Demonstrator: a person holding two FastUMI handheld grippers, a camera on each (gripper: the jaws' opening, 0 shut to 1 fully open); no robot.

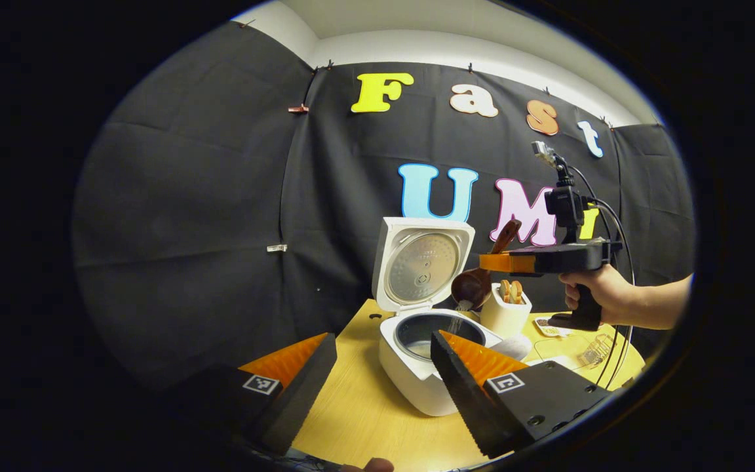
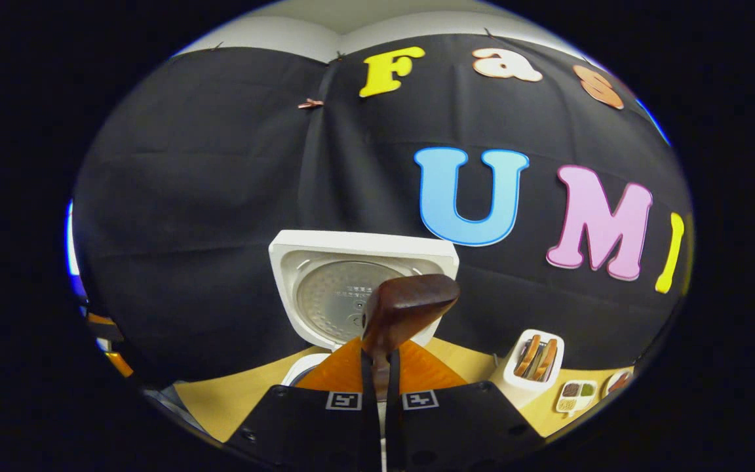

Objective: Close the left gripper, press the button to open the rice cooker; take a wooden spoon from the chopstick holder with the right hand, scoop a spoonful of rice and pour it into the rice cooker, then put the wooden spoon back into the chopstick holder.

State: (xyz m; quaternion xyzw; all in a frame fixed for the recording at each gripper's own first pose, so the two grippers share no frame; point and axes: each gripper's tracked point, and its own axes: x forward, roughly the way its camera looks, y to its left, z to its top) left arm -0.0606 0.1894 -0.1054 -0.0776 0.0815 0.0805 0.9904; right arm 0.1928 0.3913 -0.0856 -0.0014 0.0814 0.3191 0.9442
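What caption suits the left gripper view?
Right gripper tips wooden spoon, pouring rice into open rice cooker.

The left gripper view looks from farther back across the surface [image 1: 364, 406]. The right gripper view sits close above. Both face the open rice cooker [image 1: 417, 354] [image 2: 351, 288].

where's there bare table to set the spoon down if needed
The widest bare patch of the table lies in front of and left of the rice cooker, between it and the near edge. Right of the cooker is crowded: the chopstick holder, a small divided dish and a wire item sit close together beneath the right gripper holding the wooden spoon.
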